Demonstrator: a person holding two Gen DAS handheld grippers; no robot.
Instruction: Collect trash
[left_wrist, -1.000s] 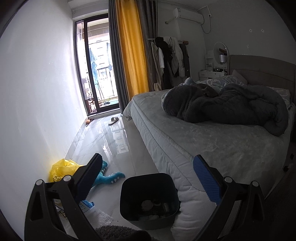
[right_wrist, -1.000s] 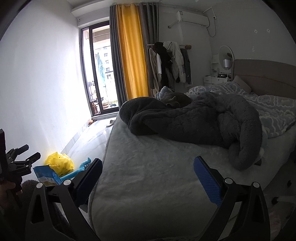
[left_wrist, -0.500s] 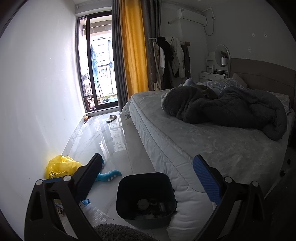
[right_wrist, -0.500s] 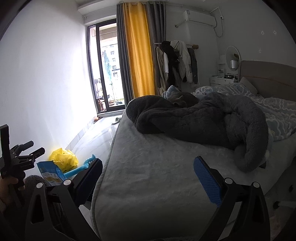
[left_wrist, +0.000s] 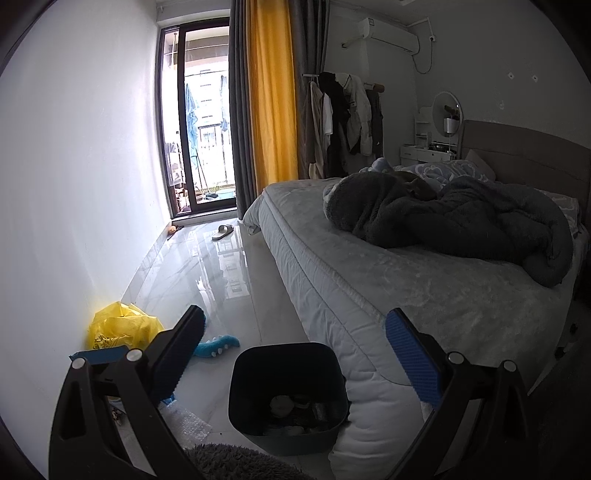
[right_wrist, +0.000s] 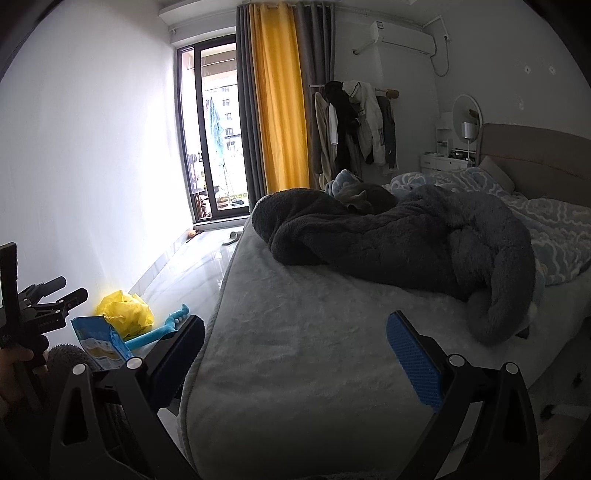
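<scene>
- Left tongs (left_wrist: 295, 365) are spread wide and hold nothing, hanging over the dark trash bin (left_wrist: 286, 397) on the floor beside the bed (left_wrist: 424, 291).
- Right tongs (right_wrist: 295, 363) are also wide apart and bare, above the bed's grey cover.
- Trash lies by the wall: a yellow plastic bag (left_wrist: 118, 326), a blue snack packet (right_wrist: 98, 343), and clear bubble wrap (left_wrist: 186, 422).
- Scraps already sit in the bin's bottom.

1. Stuff inside the dark square plastic bin (left_wrist: 286, 398) is too dim to make out.
2. Blue snack packet (left_wrist: 98, 357) mostly hidden behind the left gripper's finger.
3. Grey fuzzy rug (left_wrist: 236, 463) cut off at the bottom.
</scene>
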